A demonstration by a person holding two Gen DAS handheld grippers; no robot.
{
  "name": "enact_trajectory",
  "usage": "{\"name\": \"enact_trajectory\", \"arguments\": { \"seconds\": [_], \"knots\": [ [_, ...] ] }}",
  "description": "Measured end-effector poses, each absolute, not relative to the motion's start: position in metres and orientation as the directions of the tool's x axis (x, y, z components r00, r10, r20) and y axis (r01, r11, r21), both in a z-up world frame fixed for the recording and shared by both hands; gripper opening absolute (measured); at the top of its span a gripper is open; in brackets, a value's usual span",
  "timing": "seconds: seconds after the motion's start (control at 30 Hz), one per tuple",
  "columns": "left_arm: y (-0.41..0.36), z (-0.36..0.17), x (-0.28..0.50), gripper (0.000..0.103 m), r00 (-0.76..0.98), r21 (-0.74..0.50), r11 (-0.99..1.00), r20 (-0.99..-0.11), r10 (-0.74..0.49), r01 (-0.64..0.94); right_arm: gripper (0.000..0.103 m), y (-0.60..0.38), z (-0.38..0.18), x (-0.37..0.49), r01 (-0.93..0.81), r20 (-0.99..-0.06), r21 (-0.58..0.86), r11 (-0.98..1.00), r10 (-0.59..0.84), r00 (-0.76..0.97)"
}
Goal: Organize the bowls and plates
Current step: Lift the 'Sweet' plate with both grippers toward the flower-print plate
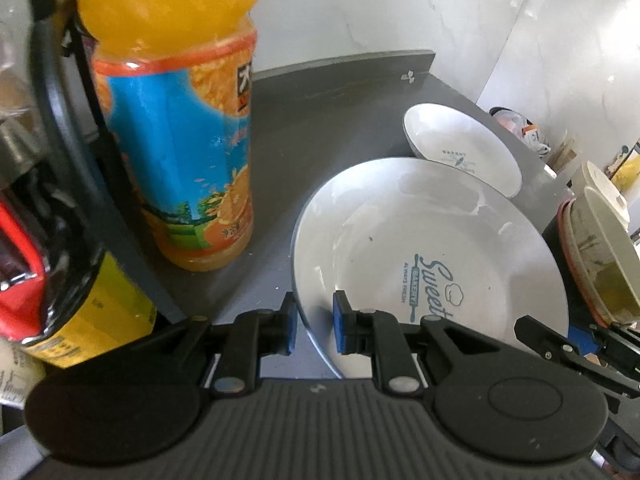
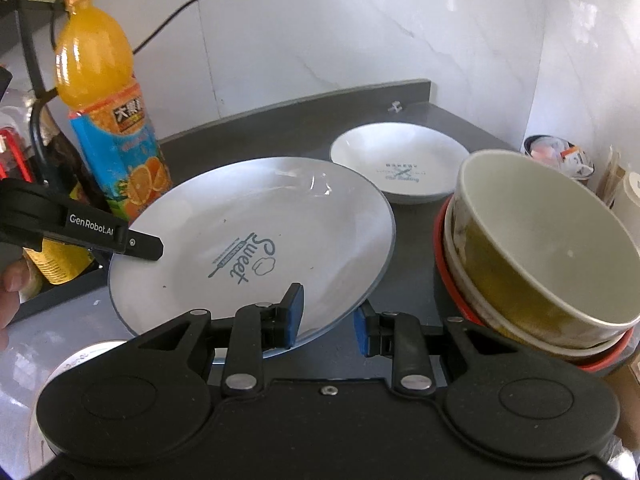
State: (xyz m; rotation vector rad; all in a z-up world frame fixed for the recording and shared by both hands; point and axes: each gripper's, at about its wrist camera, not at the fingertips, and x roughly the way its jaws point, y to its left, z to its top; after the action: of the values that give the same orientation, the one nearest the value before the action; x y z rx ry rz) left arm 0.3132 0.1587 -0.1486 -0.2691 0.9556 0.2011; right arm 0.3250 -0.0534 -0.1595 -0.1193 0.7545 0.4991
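Plate (image 2: pixel 256 236) with the "Sweet" print sits tilted above the grey counter (image 2: pixel 304 128), left gripper (image 1: pixel 314 326) and right gripper (image 2: pixel 328 318) each straddling its rim, unclear whether clamped. Smaller plate (image 2: pixel 400 160) sits farther back.

The left gripper (image 1: pixel 314 326) has its blue pads (image 1: pixel 341 322) set either side of the plate's (image 1: pixel 420 240) rim, with a gap showing. The right gripper (image 2: pixel 326 318) straddles the opposite rim, jaws parted wider. A hand (image 2: pixel 10 292) shows at the right view's left edge.
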Motion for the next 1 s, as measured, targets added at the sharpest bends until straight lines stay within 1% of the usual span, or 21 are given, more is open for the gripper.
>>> {"name": "enact_trajectory", "arguments": {
  "seconds": [0.17,0.53,1.0],
  "knots": [
    [0.155,-0.139,0.299,0.016,0.584,-0.146,0.937,-0.809,0.072,-0.316,0.026,-0.059,-0.149,0.314,-0.506,-0.657,0.055,0.861,0.413,0.631],
    [0.137,-0.124,0.248,0.016,0.593,-0.143,0.903,-0.793,0.141,-0.406,0.026,-0.073,-0.135,0.28,-0.579,-0.639,0.064,0.813,0.479,0.602],
    [0.118,-0.131,0.169,0.016,0.549,-0.137,0.848,-0.812,0.2,-0.512,0.026,-0.081,-0.139,0.226,-0.666,-0.66,0.068,0.743,0.534,0.529]
  ]
}}
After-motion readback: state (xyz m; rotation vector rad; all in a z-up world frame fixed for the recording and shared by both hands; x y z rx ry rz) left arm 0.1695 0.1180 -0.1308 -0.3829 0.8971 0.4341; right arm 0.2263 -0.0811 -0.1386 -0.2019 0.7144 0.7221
